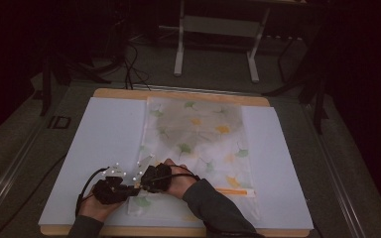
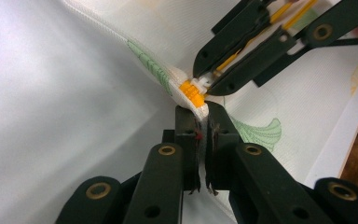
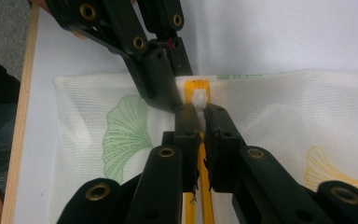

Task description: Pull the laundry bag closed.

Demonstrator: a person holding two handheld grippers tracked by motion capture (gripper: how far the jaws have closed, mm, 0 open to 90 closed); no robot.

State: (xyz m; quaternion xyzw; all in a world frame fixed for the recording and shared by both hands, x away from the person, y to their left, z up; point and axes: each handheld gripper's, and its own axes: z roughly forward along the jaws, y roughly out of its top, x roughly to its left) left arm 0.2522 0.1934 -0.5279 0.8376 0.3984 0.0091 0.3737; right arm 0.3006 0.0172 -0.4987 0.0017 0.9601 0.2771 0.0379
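Left claw [image 1: 129,184] is sitting at the near left of the tabletop [image 1: 104,129], jaws pinching the corner of the white leaf-printed mesh pouch [image 1: 198,144] just beside the yellow zipper end [image 2: 191,92]. The pouch is lying flat on the white sheet, running from mid-table to the near edge. Right claw [image 1: 146,171], touching close beside it, is clamping the zipper's white pull [image 3: 199,99].

A dim lab or workshop: white board [image 1: 104,144] on a table, cables [image 1: 129,69] and stand legs [image 1: 179,49] behind.
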